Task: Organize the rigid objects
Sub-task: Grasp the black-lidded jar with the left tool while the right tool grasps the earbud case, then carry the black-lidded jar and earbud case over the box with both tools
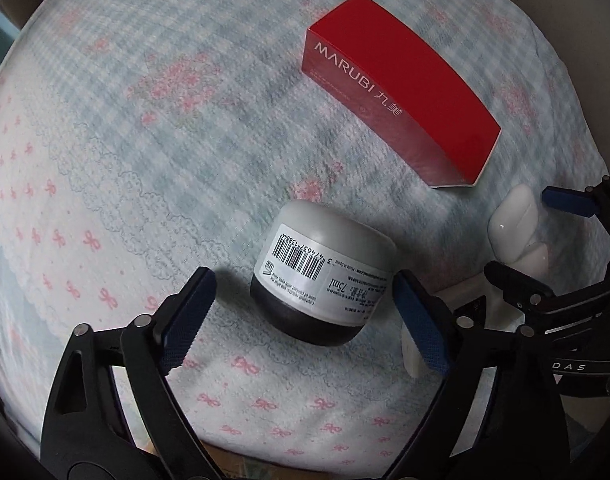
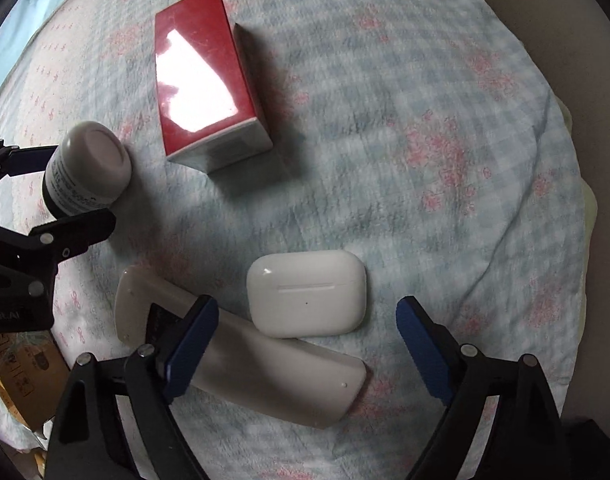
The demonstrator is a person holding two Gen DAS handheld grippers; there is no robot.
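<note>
I am holding the left gripper (image 1: 303,308) spread around the tilted jar (image 1: 325,268), the right gripper (image 2: 307,344) spread near the earbud case (image 2: 307,294); soft bedding (image 1: 145,160) risks rolling the jar.

A quilted bedspread (image 1: 153,168) in pale blue-and-white check, printed with pink bows and flower clusters, covers the whole surface. Soft daylight falls across it. A cardboard box (image 2: 23,376) sits beyond its lower left edge, a beige surface (image 2: 545,40) at upper right.

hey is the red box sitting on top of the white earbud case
No, the red box lies on the checked cloth well apart from the white earbud case, with bare fabric between them.
</note>
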